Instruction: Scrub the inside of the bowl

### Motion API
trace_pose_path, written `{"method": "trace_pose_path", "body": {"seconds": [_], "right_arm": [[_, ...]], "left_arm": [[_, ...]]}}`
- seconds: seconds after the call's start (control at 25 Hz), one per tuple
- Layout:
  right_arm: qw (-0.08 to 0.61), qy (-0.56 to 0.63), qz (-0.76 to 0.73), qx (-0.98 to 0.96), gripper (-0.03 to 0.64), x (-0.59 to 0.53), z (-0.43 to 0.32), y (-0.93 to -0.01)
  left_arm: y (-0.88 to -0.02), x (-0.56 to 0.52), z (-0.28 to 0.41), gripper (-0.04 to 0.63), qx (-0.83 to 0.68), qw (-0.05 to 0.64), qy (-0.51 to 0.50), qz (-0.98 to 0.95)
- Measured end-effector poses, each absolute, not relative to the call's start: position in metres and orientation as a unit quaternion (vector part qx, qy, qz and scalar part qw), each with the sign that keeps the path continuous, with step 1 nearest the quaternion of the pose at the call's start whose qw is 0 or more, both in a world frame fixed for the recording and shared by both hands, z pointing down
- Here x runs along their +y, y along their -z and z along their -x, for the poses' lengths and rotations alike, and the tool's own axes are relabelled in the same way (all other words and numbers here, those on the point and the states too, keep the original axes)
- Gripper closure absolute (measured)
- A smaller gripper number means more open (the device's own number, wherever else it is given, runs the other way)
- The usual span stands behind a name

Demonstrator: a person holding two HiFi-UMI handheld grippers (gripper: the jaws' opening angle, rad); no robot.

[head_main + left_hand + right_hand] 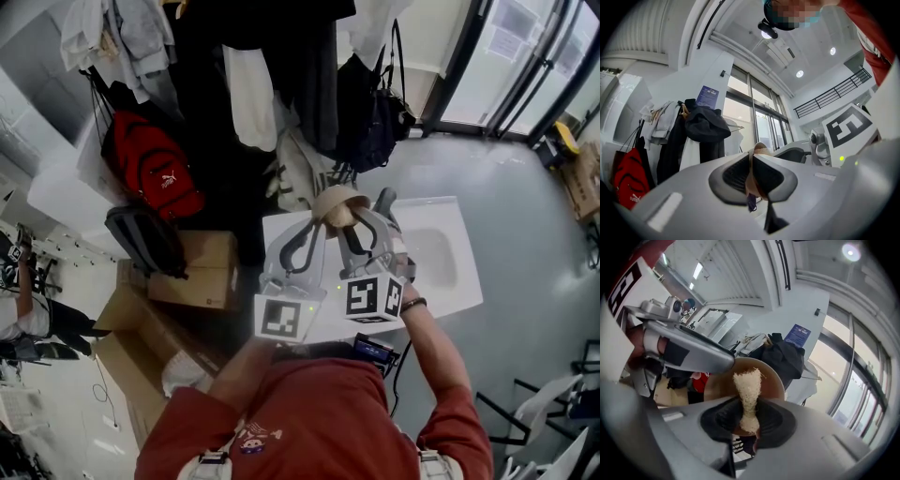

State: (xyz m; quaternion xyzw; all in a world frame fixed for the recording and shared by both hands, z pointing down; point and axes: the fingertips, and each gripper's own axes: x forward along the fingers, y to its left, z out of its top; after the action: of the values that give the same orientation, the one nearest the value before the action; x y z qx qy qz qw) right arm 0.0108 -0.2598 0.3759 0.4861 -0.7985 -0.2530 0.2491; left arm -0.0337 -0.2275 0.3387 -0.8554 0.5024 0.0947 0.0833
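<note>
While left tool [752, 174] clamps bowl [772, 377] rim, right tool [749, 420] pinching scrubber [747, 383], inside bowl

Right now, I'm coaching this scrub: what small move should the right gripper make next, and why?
Probably push the scrubber onto the inside of the bowl and sweep it round. The right gripper pinches the scrubber facing the bowl's hollow, and the left gripper clamps its rim, raised above the table. Whether they touch yet is unclear.
</note>
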Motion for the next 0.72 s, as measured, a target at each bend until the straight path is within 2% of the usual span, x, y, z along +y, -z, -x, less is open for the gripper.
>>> {"method": "trace_pose_path", "body": {"seconds": [0.36, 0.72], "right_arm": [[0.35, 0.425, -0.453, -0.701, 0.54, -0.256, -0.003, -0.39], [0.364, 0.442, -0.452, -0.684, 0.54, -0.257, -0.003, -0.393]], "left_arm": [[-0.34, -0.228, 0.032, 0.566, 0.5, 0.086, -0.092, 0.857], [-0.342, -0.23, 0.032, 0.569, 0.501, 0.083, -0.09, 0.857]]}}
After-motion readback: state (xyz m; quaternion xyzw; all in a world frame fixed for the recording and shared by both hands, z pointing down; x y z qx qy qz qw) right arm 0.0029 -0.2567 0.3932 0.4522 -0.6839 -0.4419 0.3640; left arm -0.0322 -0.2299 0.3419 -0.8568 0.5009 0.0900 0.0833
